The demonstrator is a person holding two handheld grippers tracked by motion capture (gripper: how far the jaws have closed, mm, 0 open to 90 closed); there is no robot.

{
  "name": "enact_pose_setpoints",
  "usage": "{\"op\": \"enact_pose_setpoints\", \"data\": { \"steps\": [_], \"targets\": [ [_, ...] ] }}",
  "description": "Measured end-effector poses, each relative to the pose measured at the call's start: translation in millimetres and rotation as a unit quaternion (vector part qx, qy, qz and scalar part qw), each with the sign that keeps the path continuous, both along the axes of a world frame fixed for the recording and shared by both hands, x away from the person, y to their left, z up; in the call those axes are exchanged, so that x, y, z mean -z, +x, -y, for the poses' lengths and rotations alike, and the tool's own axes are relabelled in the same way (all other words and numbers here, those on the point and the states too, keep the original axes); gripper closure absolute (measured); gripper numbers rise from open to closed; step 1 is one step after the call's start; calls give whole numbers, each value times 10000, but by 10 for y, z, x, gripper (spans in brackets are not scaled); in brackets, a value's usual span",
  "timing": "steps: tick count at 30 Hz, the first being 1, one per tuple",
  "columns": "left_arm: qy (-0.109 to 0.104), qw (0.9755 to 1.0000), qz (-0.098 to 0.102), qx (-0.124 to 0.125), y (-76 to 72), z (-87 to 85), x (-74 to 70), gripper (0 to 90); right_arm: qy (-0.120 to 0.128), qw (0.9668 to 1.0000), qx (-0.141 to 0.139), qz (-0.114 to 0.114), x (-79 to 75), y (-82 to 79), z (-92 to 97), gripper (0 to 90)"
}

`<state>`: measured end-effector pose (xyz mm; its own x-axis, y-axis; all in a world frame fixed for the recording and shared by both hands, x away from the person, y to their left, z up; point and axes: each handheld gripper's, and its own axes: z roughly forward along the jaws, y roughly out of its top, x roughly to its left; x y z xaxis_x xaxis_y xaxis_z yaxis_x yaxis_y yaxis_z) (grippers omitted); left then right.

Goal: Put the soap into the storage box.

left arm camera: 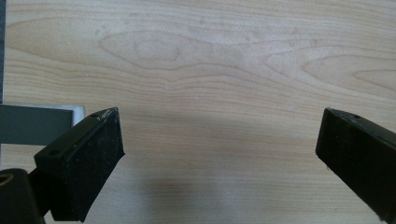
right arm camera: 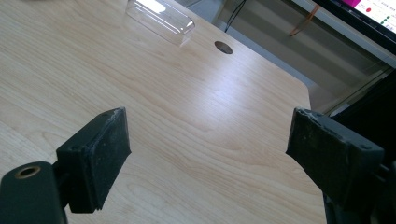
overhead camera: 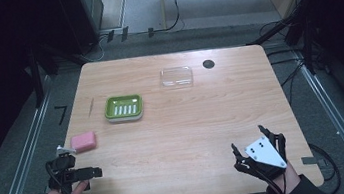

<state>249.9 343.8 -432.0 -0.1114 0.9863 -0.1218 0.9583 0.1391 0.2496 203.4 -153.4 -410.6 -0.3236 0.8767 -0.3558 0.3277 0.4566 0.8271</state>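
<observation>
- While both grippers sit at the near edge of the table [overhead camera: 181, 141], nothing is held: the left gripper [overhead camera: 72, 174] has its jaws spread over bare wood, and the right gripper [overhead camera: 260, 153] is likewise spread wide and empty.
- Landmark: green soap dish [overhead camera: 123, 108]. The pink soap [overhead camera: 83, 142] lies nearer the person than the dish and a little to its left, apart from it and close to the table's left edge.
- The left gripper is just nearer the person than the soap, not touching it.
- The clear lid [overhead camera: 176, 76] lies beyond the dish, to its right, well apart from it.
- Risk 1 (judgement): the soap is smooth and rounded; an off-centre pinch could squirt it out of the jaws, and the table's left edge is near, so it may drop off.
- Risk 2: a low approach could nudge the soap instead of straddling it.
- Risk 3: setting it down on the dish rim could tip or shift the light dish.
</observation>
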Motion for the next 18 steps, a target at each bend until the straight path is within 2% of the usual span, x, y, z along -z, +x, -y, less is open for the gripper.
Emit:
{"op": "enact_pose_setpoints", "data": {
  "steps": [9, 12, 18],
  "targets": [
    [-50, 9999, -110, 109, 16, 0, 19, 12, -24, 10000, -22, 2, 0, 8, -13, 131],
    [-52, 9996, -152, 214, 27, 16, 24, 11, -32, 10000, -27, -4, -2, 11, -16, 131],
    [5, 9993, -137, 339, 77, 53, 40, 6, -34, 10000, -26, -14, 0, 11, -17, 131]
  ]
}}
